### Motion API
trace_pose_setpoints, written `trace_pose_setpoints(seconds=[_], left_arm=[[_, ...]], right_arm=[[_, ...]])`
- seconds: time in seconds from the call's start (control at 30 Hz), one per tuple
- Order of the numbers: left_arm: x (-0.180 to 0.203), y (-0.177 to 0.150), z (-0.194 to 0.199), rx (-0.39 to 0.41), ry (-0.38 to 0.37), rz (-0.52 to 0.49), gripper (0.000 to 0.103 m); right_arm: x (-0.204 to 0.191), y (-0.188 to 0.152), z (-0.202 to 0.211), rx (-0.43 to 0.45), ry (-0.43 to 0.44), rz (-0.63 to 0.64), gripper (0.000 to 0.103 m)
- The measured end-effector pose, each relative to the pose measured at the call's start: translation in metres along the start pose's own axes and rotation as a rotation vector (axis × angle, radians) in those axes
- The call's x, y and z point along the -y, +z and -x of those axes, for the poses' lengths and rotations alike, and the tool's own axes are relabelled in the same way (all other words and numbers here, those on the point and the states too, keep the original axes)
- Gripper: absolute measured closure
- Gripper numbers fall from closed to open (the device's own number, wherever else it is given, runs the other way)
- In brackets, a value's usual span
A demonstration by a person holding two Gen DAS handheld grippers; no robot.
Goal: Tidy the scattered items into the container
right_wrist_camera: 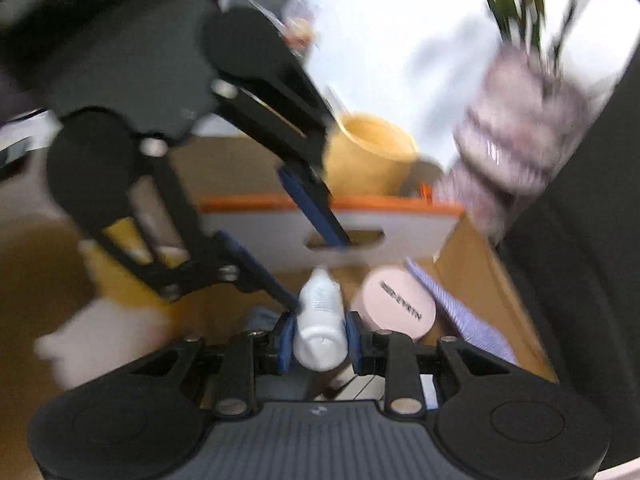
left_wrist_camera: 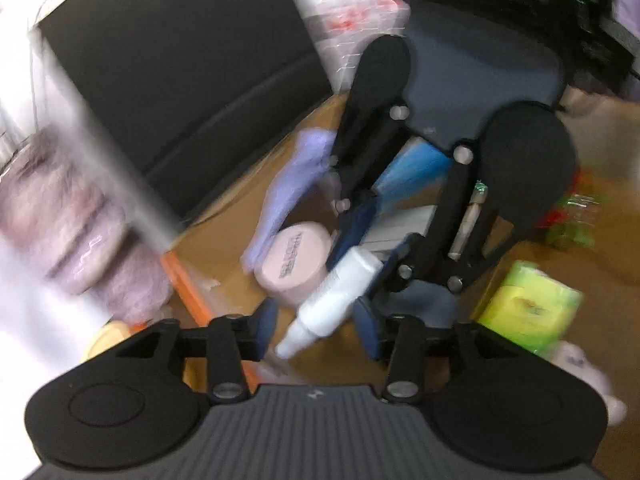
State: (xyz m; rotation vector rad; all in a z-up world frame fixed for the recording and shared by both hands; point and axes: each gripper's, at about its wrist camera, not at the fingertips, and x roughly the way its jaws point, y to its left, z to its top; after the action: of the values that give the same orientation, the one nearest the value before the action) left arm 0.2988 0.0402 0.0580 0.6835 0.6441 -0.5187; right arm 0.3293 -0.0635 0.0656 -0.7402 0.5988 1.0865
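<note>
The left gripper (left_wrist_camera: 316,330) is spread wide and grasps nothing; the white bottle (left_wrist_camera: 340,292) lies between its pads without touching either, its nozzle pointing near. The right gripper (right_wrist_camera: 320,338) is clenched on that bottle (right_wrist_camera: 322,320), pads pressed to both sides of the body, and holds it over the open box (right_wrist_camera: 472,256).

Going left to right in the left wrist view: the orange-edged wall of the box (left_wrist_camera: 188,284), then inside it a purple cloth (left_wrist_camera: 288,192), a pink jar (left_wrist_camera: 296,264) with dark print on its lid, the held bottle, and blue and white packets (left_wrist_camera: 416,168) at the far side, mostly behind the right gripper. On the desk (left_wrist_camera: 616,248) at the right, outside the box, lie a green-yellow pack (left_wrist_camera: 532,304) and a crinkly red-green wrapper (left_wrist_camera: 576,216).

I judge the task partly done: several things are already in the box, the bottle is about to go in, and at least those two remain.

The bottle is small, smooth, white plastic with a narrow cap; blur hides its label.
</note>
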Motion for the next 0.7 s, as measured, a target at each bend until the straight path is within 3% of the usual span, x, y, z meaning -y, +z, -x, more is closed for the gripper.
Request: trace_pose_setpoints(seconds=[0.03, 0.1, 0.17, 0.23, 0.3, 0.4, 0.47, 0.6, 0.7], left_arm=[[-0.005, -0.001, -0.004, -0.004, 0.001, 0.027, 0.019], [-0.016, -0.002, -0.008, -0.004, -0.024, 0.109, 0.0], [-0.018, -0.002, -0.01, -0.006, -0.016, 0.142, 0.0], [-0.014, -0.002, -0.008, -0.013, 0.017, 0.157, 0.0], [-0.009, -0.004, 0.005, 0.005, 0.046, 0.197, 0.0], [-0.002, -0.002, 0.03, 0.052, 0.061, 0.288, 0.0], [0.006, 0.001, 0.051, 0.088, 0.091, 0.391, 0.0], [0.028, 0.004, 0.094, 0.112, 0.162, 0.597, 0.0], [0.051, -0.002, 0.118, 0.11, 0.198, 0.712, 0.0]], right_arm=[[0.005, 0.0, -0.004, -0.01, -0.015, -0.024, 0.076], [0.014, -0.001, -0.013, -0.029, -0.046, -0.071, 0.074], [0.024, -0.001, -0.022, -0.048, -0.077, -0.118, 0.051], [0.033, -0.002, -0.031, -0.068, -0.107, -0.165, 0.04], [0.041, -0.003, -0.037, -0.083, -0.138, -0.204, 0.038], [0.037, -0.012, 0.004, -0.036, -0.22, -0.174, 0.023], [0.036, -0.021, 0.036, -0.018, -0.293, -0.244, 0.002], [0.032, -0.054, 0.079, -0.049, -0.387, -0.541, 0.001], [0.004, -0.076, 0.11, -0.01, -0.409, -0.672, 0.001]])
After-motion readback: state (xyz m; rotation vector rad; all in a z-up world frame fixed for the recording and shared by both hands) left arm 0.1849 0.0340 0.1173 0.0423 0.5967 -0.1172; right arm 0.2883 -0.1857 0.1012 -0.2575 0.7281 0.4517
